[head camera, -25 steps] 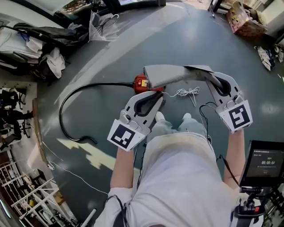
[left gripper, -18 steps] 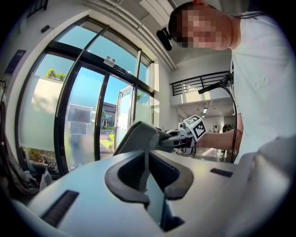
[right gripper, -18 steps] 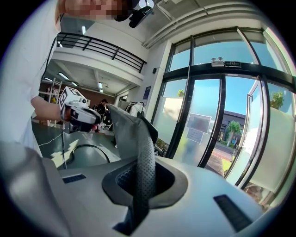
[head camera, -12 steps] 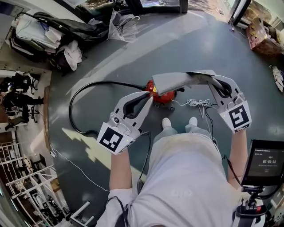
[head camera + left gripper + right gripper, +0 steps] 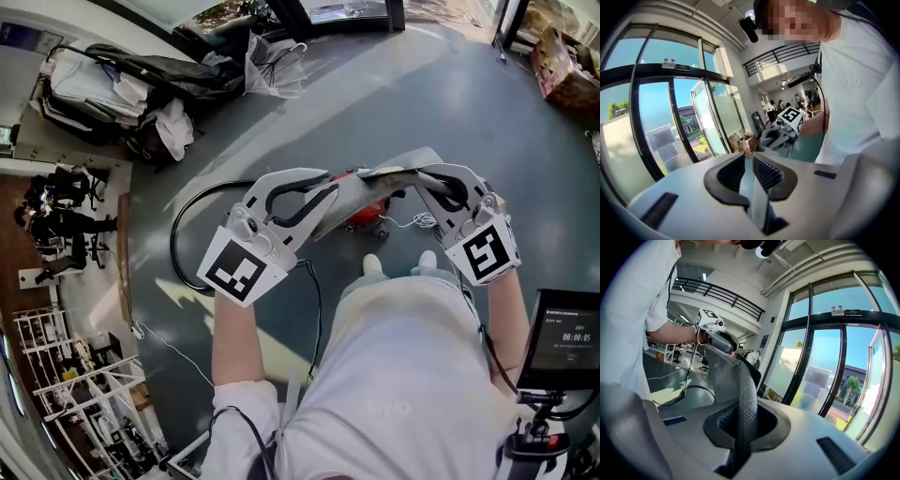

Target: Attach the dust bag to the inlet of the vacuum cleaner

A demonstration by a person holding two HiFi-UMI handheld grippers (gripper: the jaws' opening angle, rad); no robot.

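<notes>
At the frame's centre the grey dust bag [image 5: 349, 195] hangs stretched above the red vacuum cleaner [image 5: 373, 210] on the floor, the right tongs [image 5: 419, 176] clamped on its right end, the left tongs [image 5: 328, 193] seemingly closed on its left edge.

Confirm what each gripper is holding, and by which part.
Both hold the dust bag: the left gripper pinches one end, the right gripper the opposite end.

A grey-green floor [image 5: 450, 103] lay partly in sunlight. Tall glass doors [image 5: 670, 122] showed blue sky outside. A railing [image 5: 783, 54] ran along an upper level. Bags and clothes [image 5: 131, 84] were heaped at the floor's edge, with white racks [image 5: 66, 422] farther along.
</notes>
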